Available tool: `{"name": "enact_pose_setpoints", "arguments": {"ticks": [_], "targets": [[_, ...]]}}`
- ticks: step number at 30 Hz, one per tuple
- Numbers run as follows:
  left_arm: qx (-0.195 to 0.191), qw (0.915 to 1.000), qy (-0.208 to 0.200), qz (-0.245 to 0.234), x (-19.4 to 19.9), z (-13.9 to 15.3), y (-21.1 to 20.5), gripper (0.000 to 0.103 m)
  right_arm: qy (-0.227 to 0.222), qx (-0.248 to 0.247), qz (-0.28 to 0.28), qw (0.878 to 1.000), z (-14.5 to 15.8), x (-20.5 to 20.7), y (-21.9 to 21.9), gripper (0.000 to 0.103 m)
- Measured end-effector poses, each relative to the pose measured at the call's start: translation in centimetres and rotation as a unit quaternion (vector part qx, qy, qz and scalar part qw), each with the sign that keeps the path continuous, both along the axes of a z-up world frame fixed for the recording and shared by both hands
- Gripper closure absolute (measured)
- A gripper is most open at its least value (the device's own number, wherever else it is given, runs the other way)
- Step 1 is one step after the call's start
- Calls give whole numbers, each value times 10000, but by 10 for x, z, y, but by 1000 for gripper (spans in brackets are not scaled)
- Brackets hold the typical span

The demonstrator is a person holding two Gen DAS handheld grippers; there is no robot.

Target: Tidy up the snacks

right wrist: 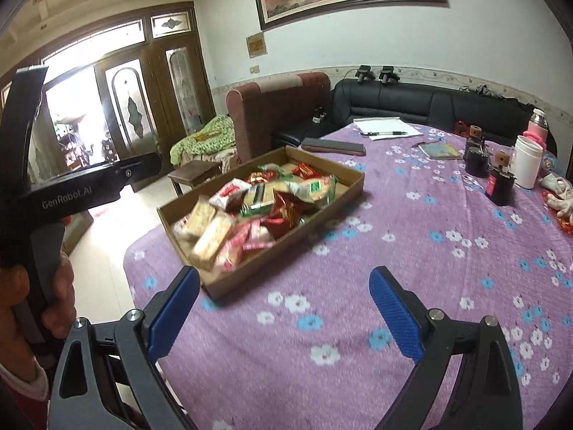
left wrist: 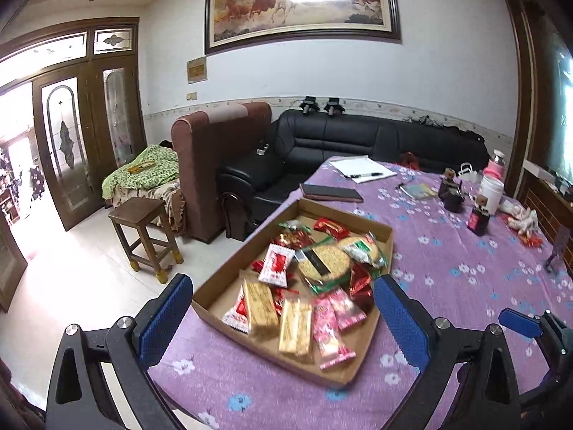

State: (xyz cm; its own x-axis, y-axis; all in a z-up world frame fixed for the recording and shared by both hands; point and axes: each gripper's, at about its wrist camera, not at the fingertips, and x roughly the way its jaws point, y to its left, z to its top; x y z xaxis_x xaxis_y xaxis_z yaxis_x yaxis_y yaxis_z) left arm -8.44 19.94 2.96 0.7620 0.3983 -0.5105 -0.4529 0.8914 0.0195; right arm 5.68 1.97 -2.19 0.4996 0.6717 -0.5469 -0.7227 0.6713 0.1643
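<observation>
Snacks piled in box, both grippers wide & empty.
L view: left gripper (left wrist: 283,317) hovers over box (left wrist: 379,231) near end, snacks (left wrist: 308,279) jumbled inside. R view: right gripper (right wrist: 284,308) over cloth (right wrist: 412,251), short of box. Fits sorting start or packing done; can't tell.

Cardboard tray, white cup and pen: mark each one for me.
cardboard tray (right wrist: 250,279), right wrist view, on its bare near outer wall.
white cup (right wrist: 527,165), right wrist view, on the middle of its side.
pen (left wrist: 367,175), left wrist view, on the middle of its barrel, lying on the paper.
</observation>
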Motion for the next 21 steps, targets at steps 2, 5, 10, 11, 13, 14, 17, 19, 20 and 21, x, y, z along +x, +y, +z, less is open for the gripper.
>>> {"name": "enact_pose_setpoints", "arguments": {"ticks": [2,5,10,11,13,14,17,19,20,21], "targets": [[-5,10000,64,-44,0,-5,-3,1,15,-43,-43,10000,-5,-2,-3,7],[-55,9999,81,-90,-1,-8,-7,1,65,-73,-101,9999,-12,-2,-8,7],[-73,9997,141,-158,-3,-15,-11,1,98,-118,-148,9998,-15,-1,-12,7],[-73,9997,149,-164,-3,-16,-11,1,77,-124,-149,9998,-14,-1,-12,7],[-71,9997,168,-155,-4,-17,-11,1,51,-153,-122,9998,-13,2,-11,7],[-68,9997,163,-160,-5,-17,-11,1,38,-190,-95,9998,-12,4,-9,7],[23,9997,163,-158,-6,-18,-12,1,-33,-259,-16,9997,-8,12,-2,7],[107,9997,162,-138,-9,-18,-11,1,-74,-283,75,9995,-5,17,5,7],[140,9997,157,-134,-10,-19,-11,1,-97,-303,114,9994,-4,20,9,7],[153,9997,153,-137,-11,-19,-11,1,-132,-327,181,9992,-2,22,14,7]]}}
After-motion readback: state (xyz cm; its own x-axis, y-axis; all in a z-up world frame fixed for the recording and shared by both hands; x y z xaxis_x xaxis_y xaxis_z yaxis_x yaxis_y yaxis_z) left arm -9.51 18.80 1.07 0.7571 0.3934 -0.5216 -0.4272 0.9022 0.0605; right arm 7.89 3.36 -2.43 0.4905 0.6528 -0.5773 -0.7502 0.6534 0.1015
